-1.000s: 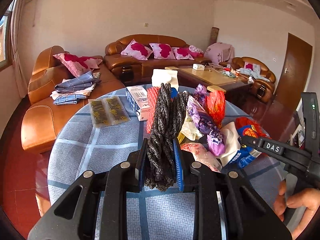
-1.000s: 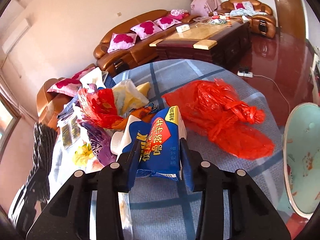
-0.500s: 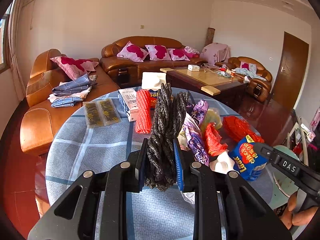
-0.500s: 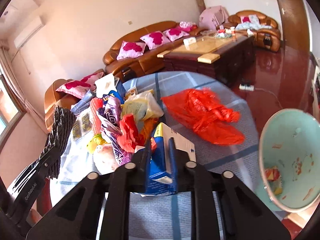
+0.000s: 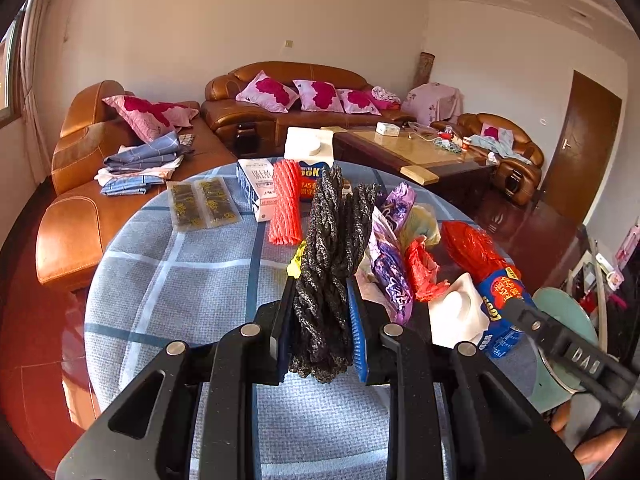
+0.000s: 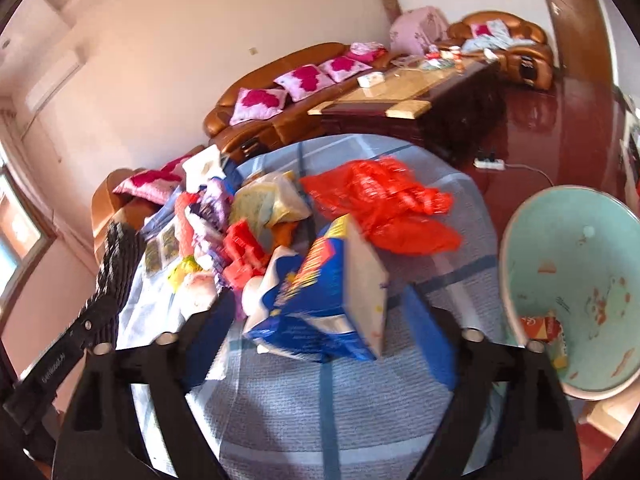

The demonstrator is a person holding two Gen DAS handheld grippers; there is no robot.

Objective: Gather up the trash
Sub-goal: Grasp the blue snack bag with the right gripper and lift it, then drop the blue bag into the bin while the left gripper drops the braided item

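My left gripper (image 5: 322, 320) is shut on a black glittery mesh bundle (image 5: 332, 248) that stands up between its pads. In the right wrist view, my right gripper (image 6: 320, 332) is opening wide. A blue milk carton (image 6: 320, 280) sits tilted and blurred between the jaws, and neither pad touches it. The carton (image 5: 500, 300) lies near the right edge of the round table (image 6: 320, 412). A pale green bin (image 6: 580, 248) stands just beyond that edge, with some scraps at its bottom.
A red plastic bag (image 6: 380, 204) lies behind the carton. Crumpled wrappers (image 6: 224, 232) are heaped at mid-table. Farther back are a red foam net (image 5: 285, 200), a white box (image 5: 254, 184) and two flat packets (image 5: 202, 204). Sofas and a coffee table stand beyond.
The right gripper carried the blue carton rightward to the table's edge near the bin, squeezed it narrow, then spread its jaws off it. The left gripper still holds the black bundle.
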